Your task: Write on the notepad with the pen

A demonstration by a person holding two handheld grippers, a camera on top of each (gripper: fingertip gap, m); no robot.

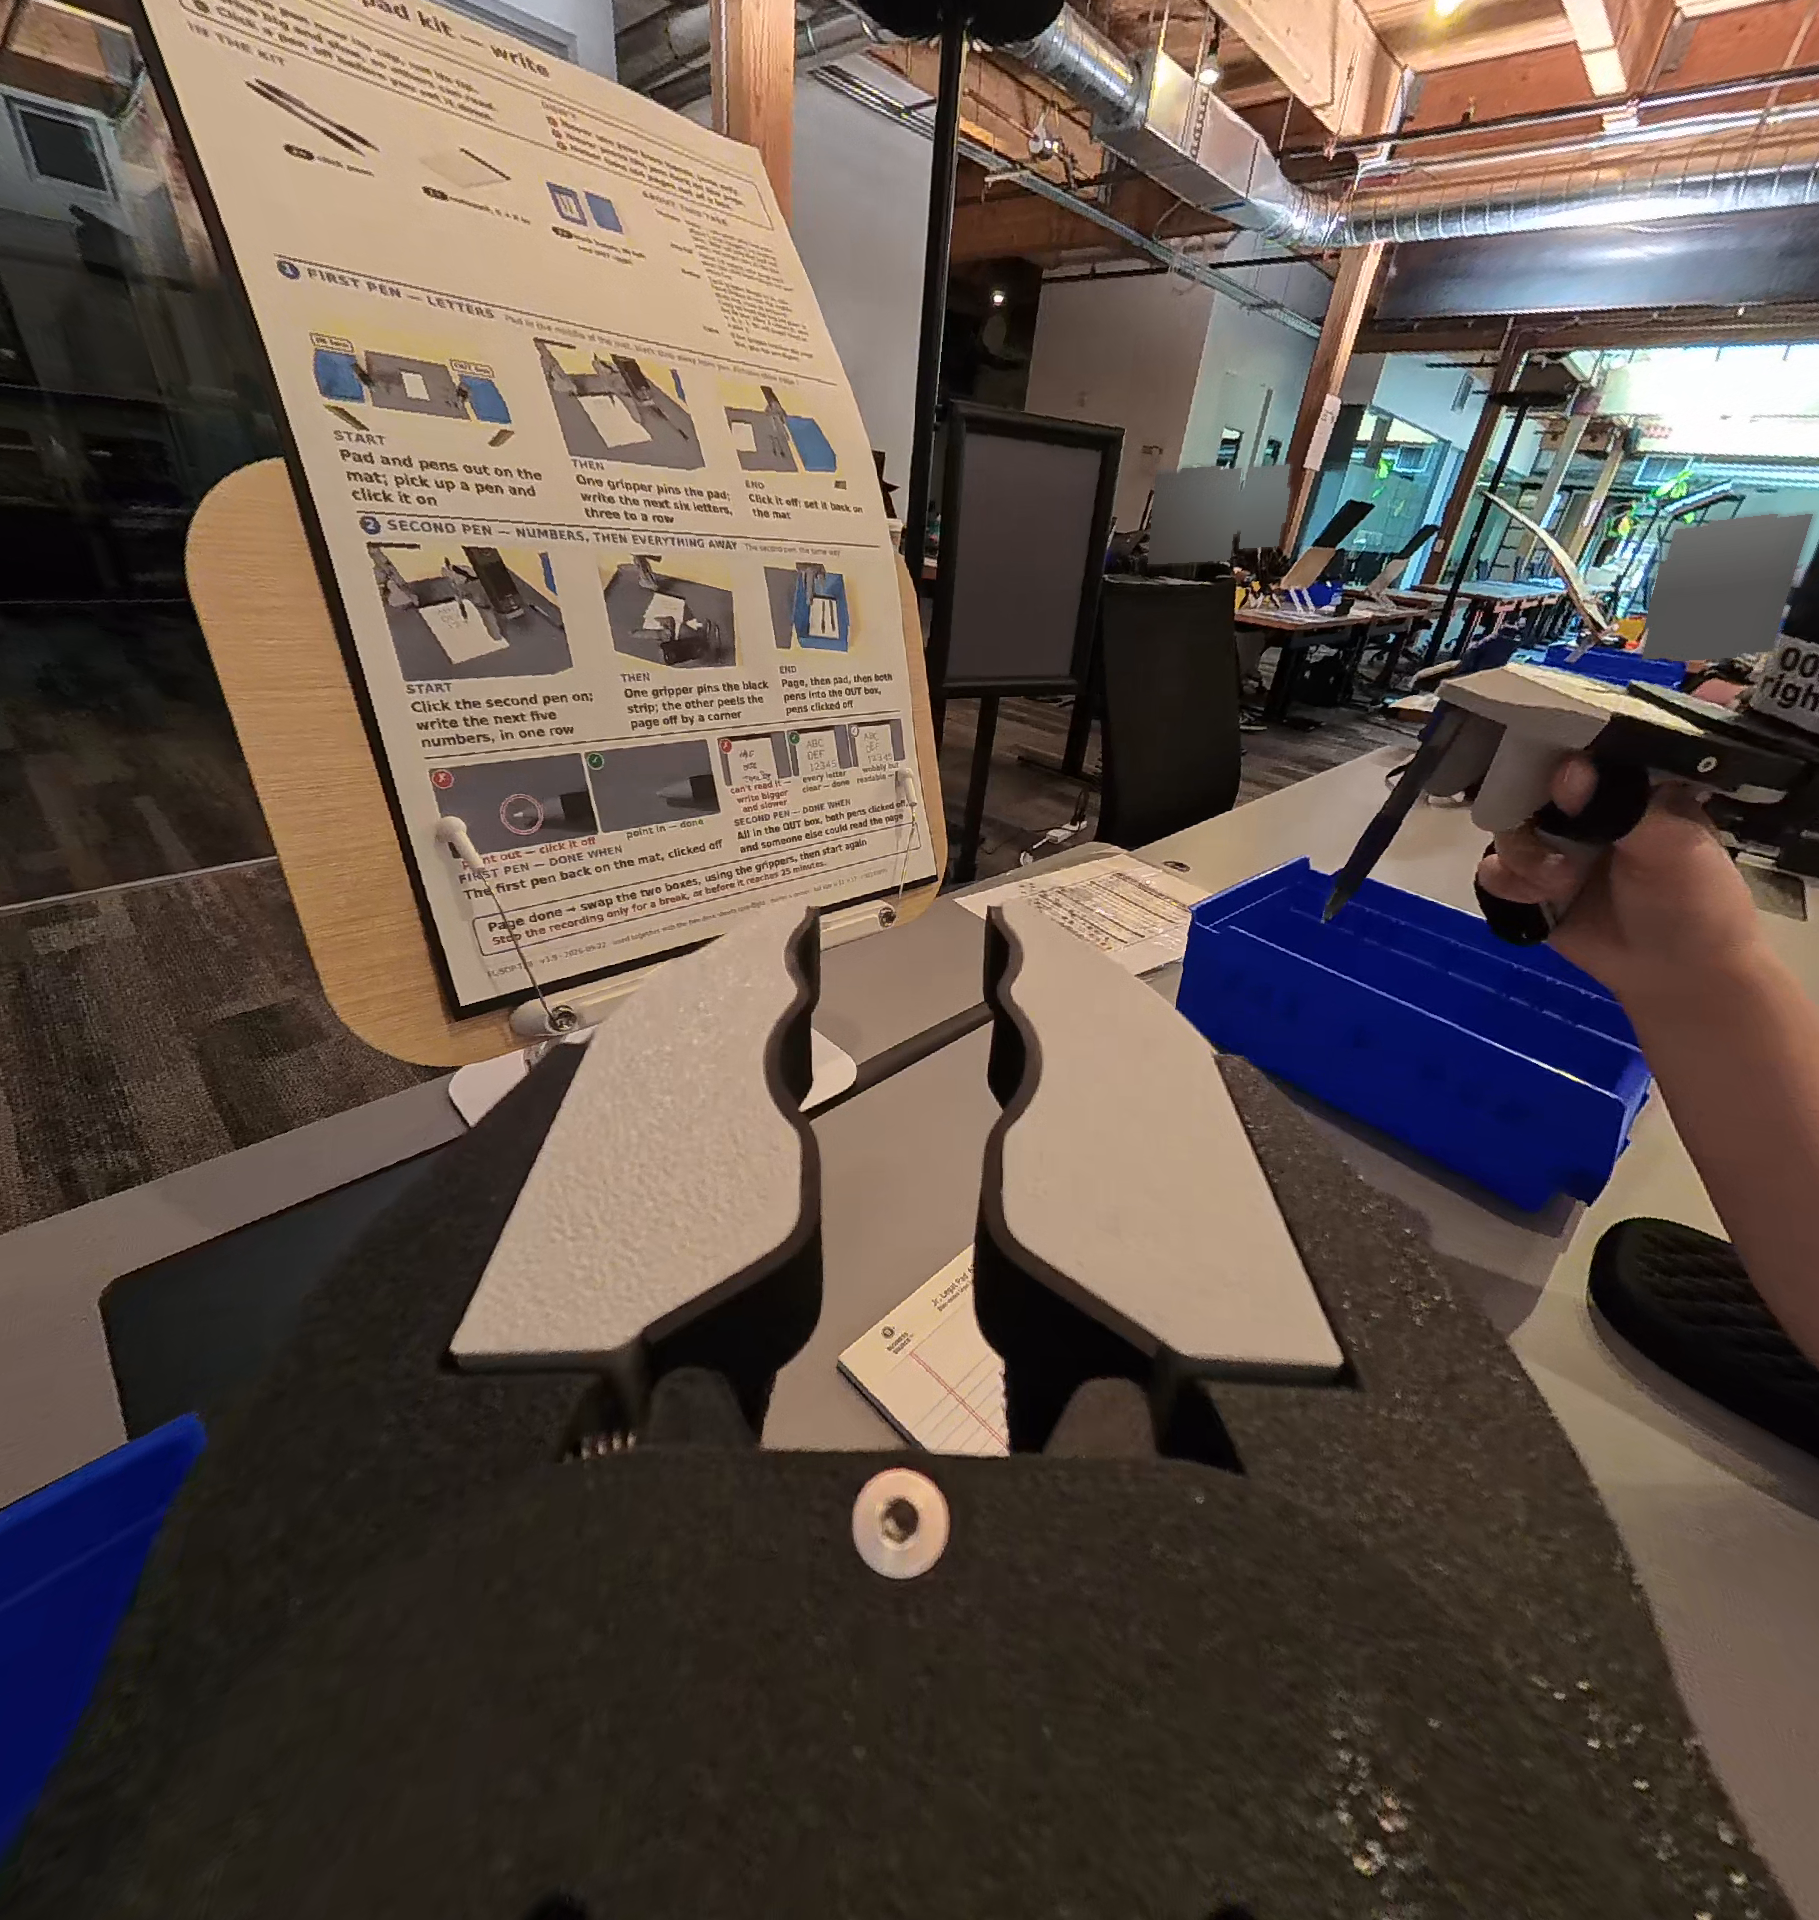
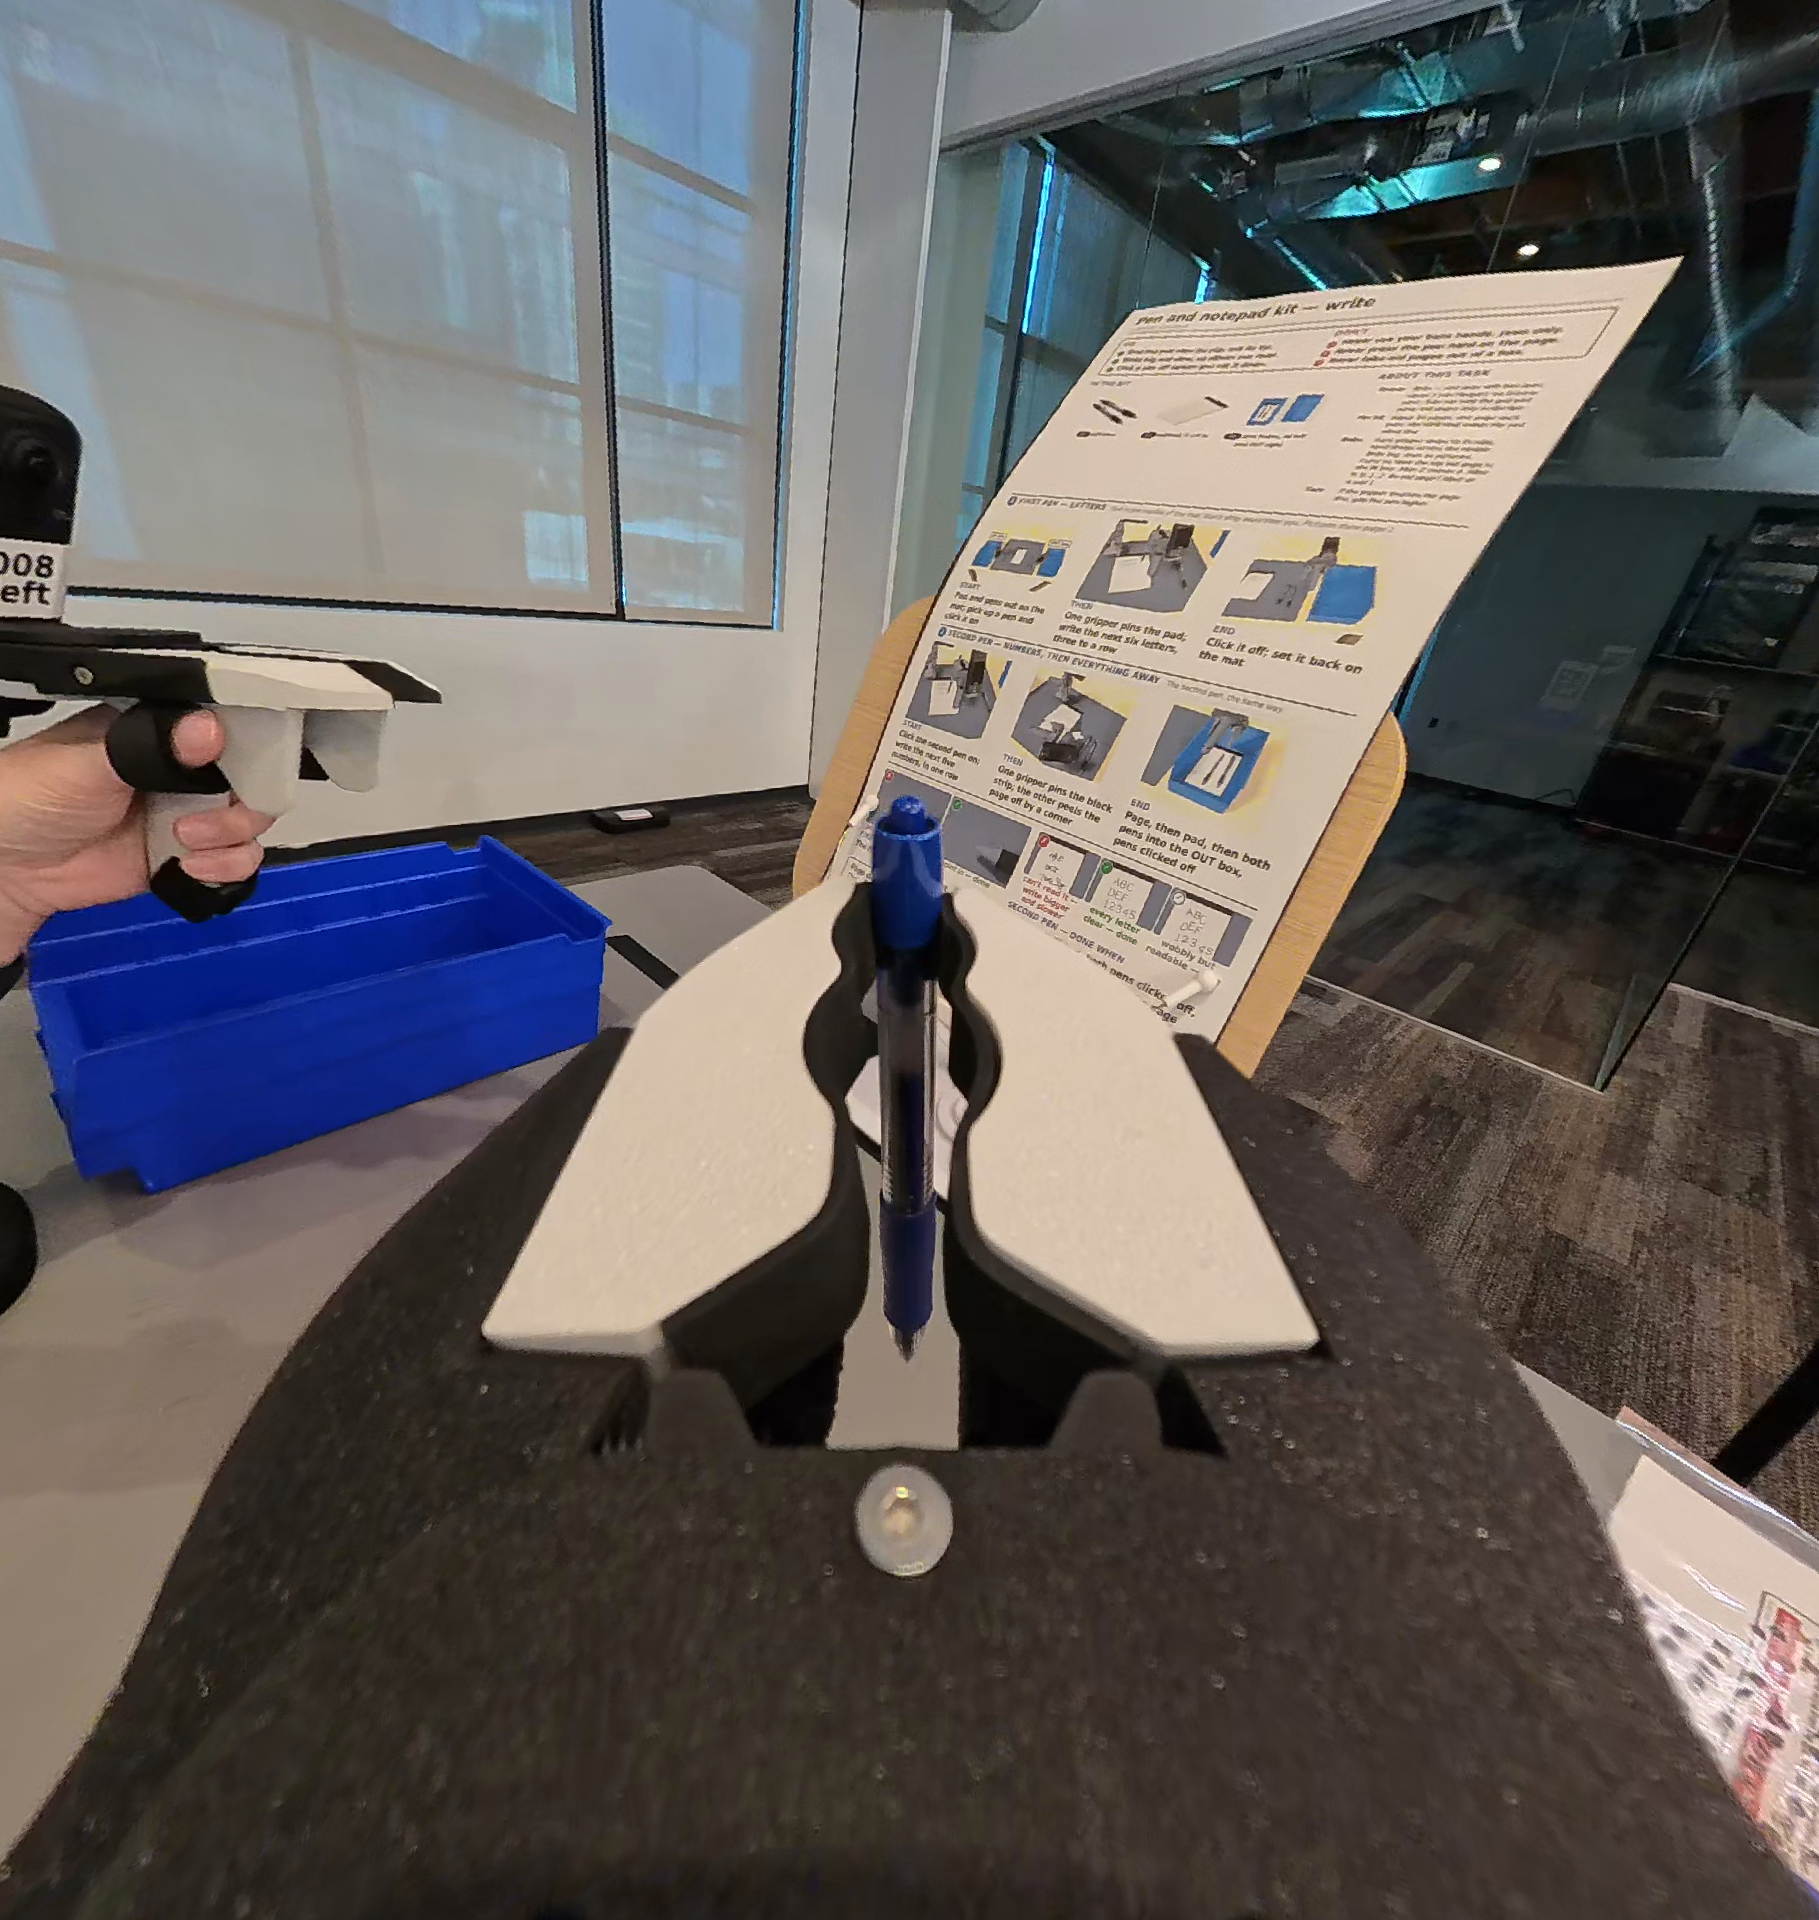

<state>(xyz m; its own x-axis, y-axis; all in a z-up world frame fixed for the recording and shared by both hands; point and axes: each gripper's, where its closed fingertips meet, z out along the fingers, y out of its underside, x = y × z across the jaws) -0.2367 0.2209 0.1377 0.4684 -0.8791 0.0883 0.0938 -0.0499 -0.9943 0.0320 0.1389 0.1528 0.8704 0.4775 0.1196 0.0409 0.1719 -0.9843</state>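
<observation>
Between the right gripper [image 2: 903,935]'s clamped jaws, pen [image 2: 905,1091] tip-down, seemingly near-vertical; left gripper [image 1: 900,966] gapes.

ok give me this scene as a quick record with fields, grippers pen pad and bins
left gripper: open, empty, above the mat
right gripper: shut on blue pen, tip pointing down
notepad: lined, flat on dark mat, below left gripper
blue bin: on table under the right gripper, looks empty
second blue bin: beneath left gripper
instruction sheet: propped on wooden stand
</observation>
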